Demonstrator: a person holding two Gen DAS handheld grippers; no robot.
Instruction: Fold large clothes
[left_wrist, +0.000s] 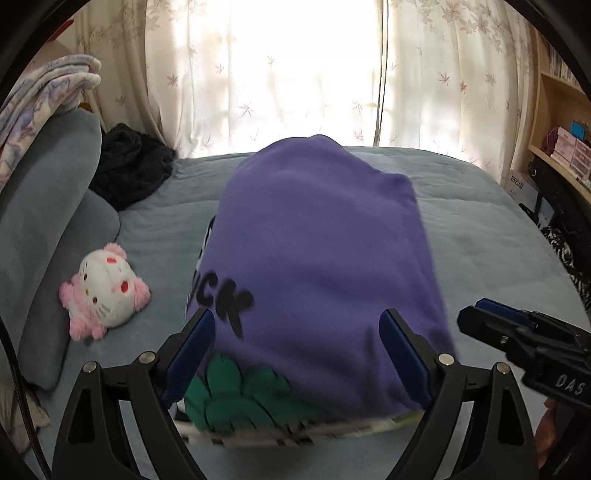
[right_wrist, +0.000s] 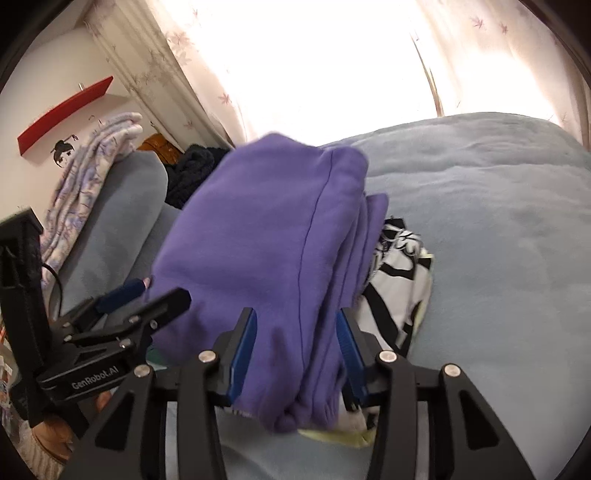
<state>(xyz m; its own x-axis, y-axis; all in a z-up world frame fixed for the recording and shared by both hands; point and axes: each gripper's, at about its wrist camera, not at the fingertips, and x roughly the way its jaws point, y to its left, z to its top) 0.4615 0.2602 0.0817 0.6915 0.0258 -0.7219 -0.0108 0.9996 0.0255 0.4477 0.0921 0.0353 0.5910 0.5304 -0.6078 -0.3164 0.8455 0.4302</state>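
Note:
A folded purple sweatshirt (left_wrist: 317, 258) with black lettering and a green print lies on the blue bed (left_wrist: 480, 236). My left gripper (left_wrist: 297, 354) is open, its blue pads on either side of the bundle's near edge. My right gripper (right_wrist: 297, 350) is partly closed around the thick folded layers of the sweatshirt (right_wrist: 266, 236) at its right side. The right gripper also shows in the left wrist view (left_wrist: 517, 332), and the left gripper shows in the right wrist view (right_wrist: 144, 295). A black-and-white printed part (right_wrist: 399, 280) sticks out under the purple folds.
A pink and white plush toy (left_wrist: 103, 291) lies left of the sweatshirt by grey pillows (left_wrist: 48, 206). A dark knitted garment (left_wrist: 129, 166) lies at the bed's far left. A wooden shelf (left_wrist: 561, 122) stands at the right. Curtains (left_wrist: 295, 74) hang behind the bed.

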